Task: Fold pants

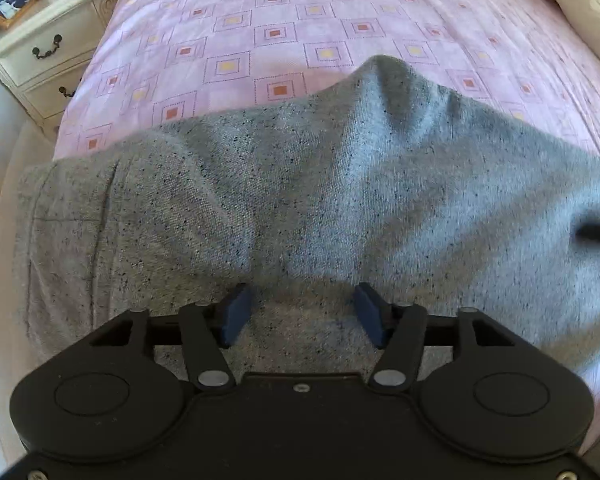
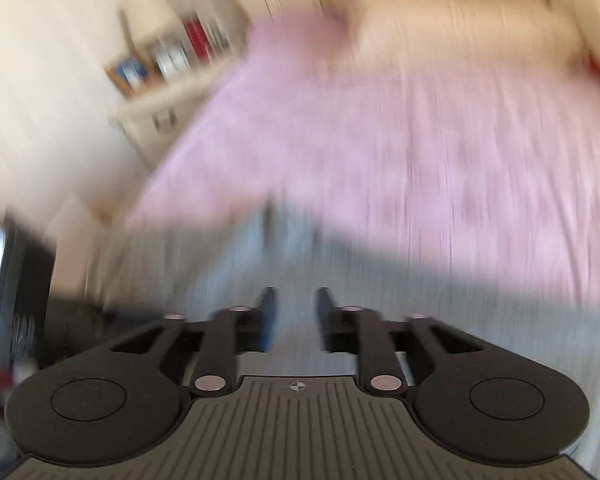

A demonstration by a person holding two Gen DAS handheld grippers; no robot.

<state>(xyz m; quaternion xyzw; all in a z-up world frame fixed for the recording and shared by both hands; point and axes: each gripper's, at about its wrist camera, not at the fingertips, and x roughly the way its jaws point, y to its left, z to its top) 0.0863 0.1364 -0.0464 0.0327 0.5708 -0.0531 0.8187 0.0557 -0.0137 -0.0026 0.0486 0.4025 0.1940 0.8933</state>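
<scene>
Pants (image 1: 300, 200) of grey flecked knit lay bunched across the near edge of the bed (image 1: 300, 20), under the left hand-held gripper (image 1: 303, 312), whose blue pads stood apart, clamping nothing. The right hand-held gripper (image 2: 294, 316) hung partly open and empty above them; heavy blur hid everything else there.

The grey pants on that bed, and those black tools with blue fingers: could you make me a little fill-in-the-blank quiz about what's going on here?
1. The pants lying on the bed are ____ in colour.
2. The bedsheet under them is pink, printed with a pattern of ____.
3. On the nightstand a framed photo stands beside a small ____.
4. The left gripper has its fingers spread ____, gripping no cloth.

Missing words: grey; squares; clock; apart
</scene>
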